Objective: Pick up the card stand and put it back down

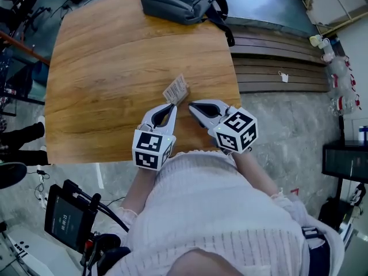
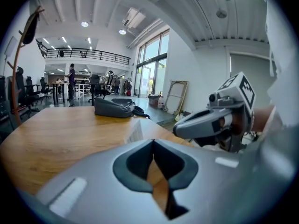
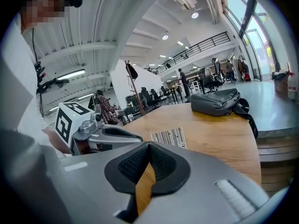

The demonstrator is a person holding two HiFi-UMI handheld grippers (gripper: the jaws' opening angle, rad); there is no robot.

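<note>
free: tabletop [image 1: 103, 68] left and centre | obstacles: bag [image 1: 181, 2] far edge, card stand [image 1: 176, 89] near edge

You've got a wooden table [image 1: 103, 68] in front of you, w/ a grey bag [image 1: 181, 2] lying at its far edge, strap trailing off the right corner. Slatted wood step [image 1: 276, 68] sits just beside the table's right side. Lit screen [image 1: 64, 216] on a stand down at your left. Coat rack [image 3: 133, 85] + office chairs [image 2: 28, 92] in bkgd.

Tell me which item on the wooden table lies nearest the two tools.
The small white barcode-printed card stand: it stands just beyond the left tool and right tool, while the grey fabric backpack lies at the far edge of the wooden table.
</note>
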